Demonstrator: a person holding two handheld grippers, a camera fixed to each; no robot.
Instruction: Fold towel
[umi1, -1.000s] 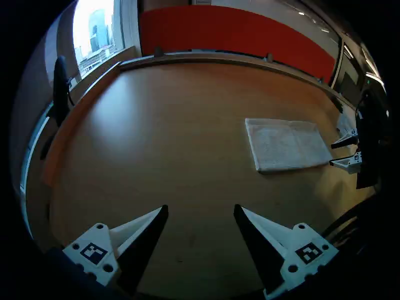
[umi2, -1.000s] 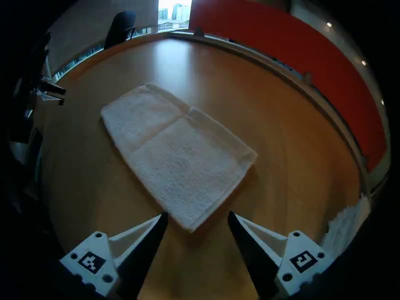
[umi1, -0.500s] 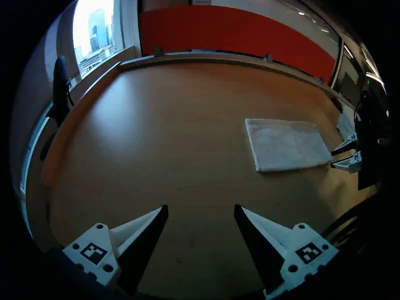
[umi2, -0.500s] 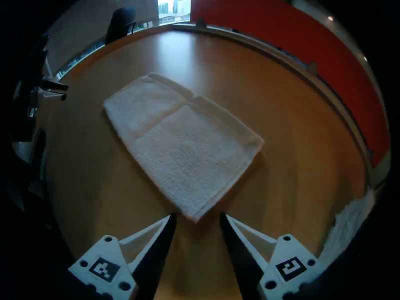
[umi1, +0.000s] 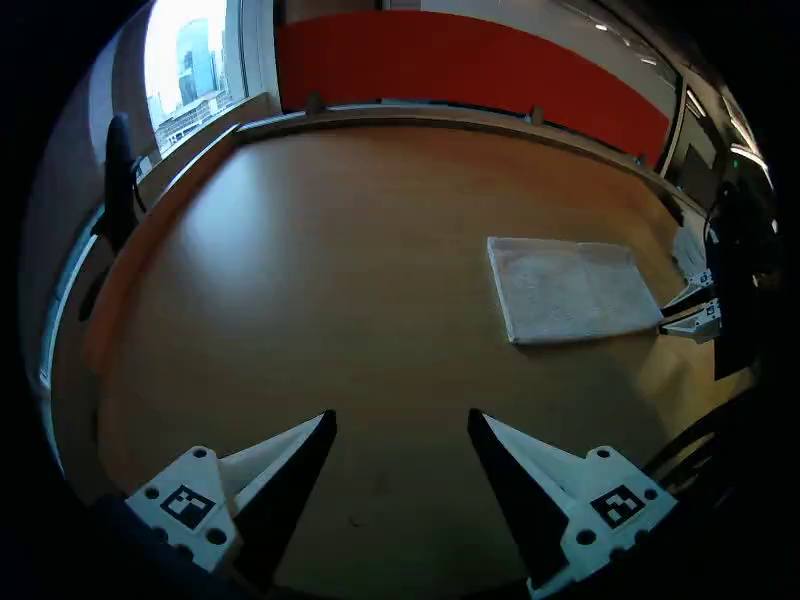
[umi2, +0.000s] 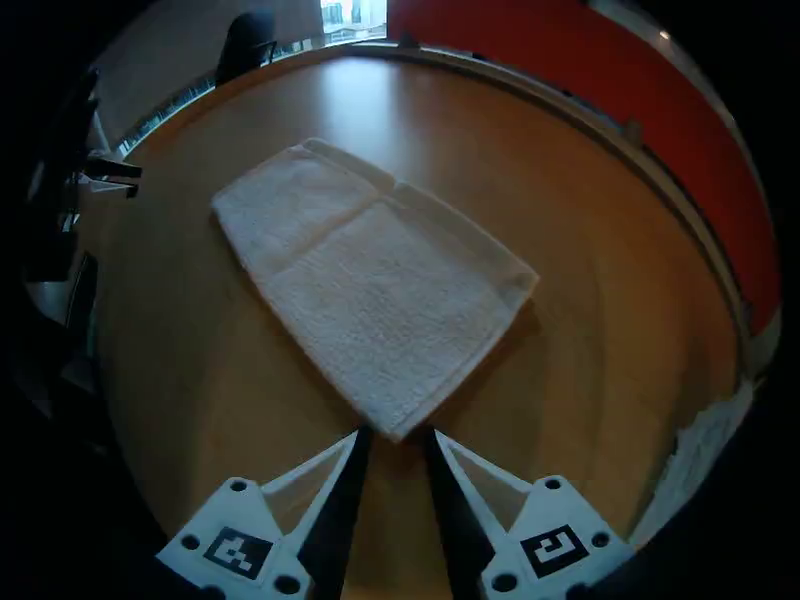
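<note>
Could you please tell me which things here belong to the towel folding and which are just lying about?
For the job: towel, right tongs at its near corner, left tongs, table.
Lying about: chair, white cloth.

No words, numbers or brand names can be read anywhere. The only printed marks are square black-and-white coded tags (umi1: 188, 505). Two sit on the left claw (umi1: 400, 415) and two on the right claw (umi2: 396, 435), near the bottom of each claw's own view. They carry blocky patterns, not letters or digits.
</note>
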